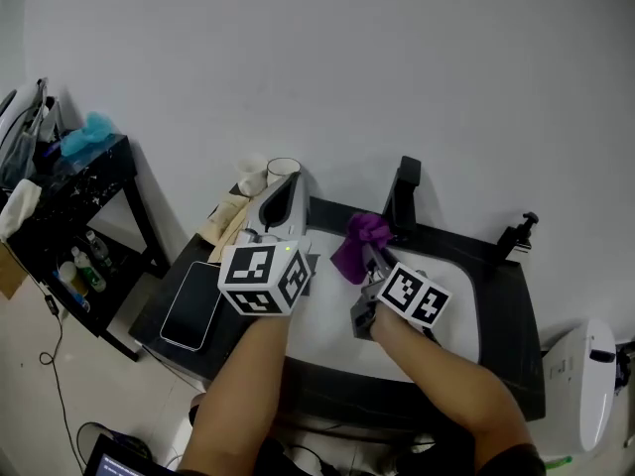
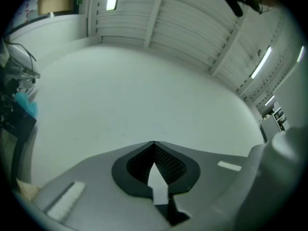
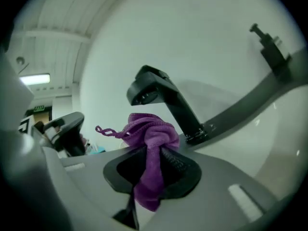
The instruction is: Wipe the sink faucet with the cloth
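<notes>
A black faucet (image 1: 406, 190) stands at the back rim of the white sink (image 1: 458, 310); in the right gripper view the faucet (image 3: 166, 100) rises just beyond the jaws. A purple cloth (image 1: 359, 242) hangs bunched from my right gripper (image 1: 370, 253), which is shut on it slightly left of and below the faucet. In the right gripper view the cloth (image 3: 150, 150) fills the gap of that gripper (image 3: 149, 153). My left gripper (image 1: 282, 198) is over the counter left of the sink, pointed at the white wall. In its own view the left gripper (image 2: 154, 146) is shut with nothing in it.
A black pump dispenser (image 1: 520, 231) stands at the sink's right back corner. A dark tablet (image 1: 192, 305) lies on the counter's left end, with a cup (image 1: 283, 171) and a beige rag (image 1: 226, 221) behind it. A black shelf (image 1: 84, 181) with bottles stands at left, a white bin (image 1: 585, 380) at right.
</notes>
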`<state>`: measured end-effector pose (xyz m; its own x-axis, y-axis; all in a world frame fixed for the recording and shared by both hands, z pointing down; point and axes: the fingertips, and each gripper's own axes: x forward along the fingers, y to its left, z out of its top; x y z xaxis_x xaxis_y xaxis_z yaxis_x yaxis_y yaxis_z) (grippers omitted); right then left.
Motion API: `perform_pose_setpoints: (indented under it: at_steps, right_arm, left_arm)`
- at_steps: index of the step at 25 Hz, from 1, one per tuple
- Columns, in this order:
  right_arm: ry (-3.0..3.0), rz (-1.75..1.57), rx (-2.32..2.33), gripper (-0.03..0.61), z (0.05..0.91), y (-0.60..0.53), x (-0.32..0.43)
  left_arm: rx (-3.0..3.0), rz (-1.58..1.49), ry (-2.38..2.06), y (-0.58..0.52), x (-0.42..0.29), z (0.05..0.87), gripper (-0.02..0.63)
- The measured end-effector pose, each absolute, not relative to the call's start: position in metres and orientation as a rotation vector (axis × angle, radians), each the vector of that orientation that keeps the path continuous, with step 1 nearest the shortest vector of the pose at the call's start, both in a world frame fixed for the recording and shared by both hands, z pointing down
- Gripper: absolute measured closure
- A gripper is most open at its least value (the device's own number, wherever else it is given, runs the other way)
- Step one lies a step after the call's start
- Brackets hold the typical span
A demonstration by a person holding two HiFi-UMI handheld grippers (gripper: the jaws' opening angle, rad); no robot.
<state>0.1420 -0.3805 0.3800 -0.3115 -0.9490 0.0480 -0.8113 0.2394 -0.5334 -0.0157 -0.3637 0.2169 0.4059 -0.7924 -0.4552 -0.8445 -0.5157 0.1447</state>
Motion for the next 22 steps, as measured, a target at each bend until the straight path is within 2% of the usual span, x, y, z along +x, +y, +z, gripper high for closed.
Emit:
perform_pose_setpoints:
  at_steps: [5, 15, 22]
  right_arm:
    - [1.974, -0.771, -1.579, 0.508, 0.371, -0.414, 0.134]
    - [1.558, -0.653, -1.443, 0.508, 0.303, -0.449, 0.145]
    - [1.425, -0.706, -1.466, 0.508, 0.323, -0.454, 0.158]
  left_arm:
    - [-2.473, 0.760, 1.484, -0.357, -0.030, 0.207, 0.597]
    - [-2.469, 0.776, 1.566, -0.365, -0.043, 0.217, 0.597]
    - [-2.472, 0.776, 1.557, -0.362, -0.040, 0.217, 0.597]
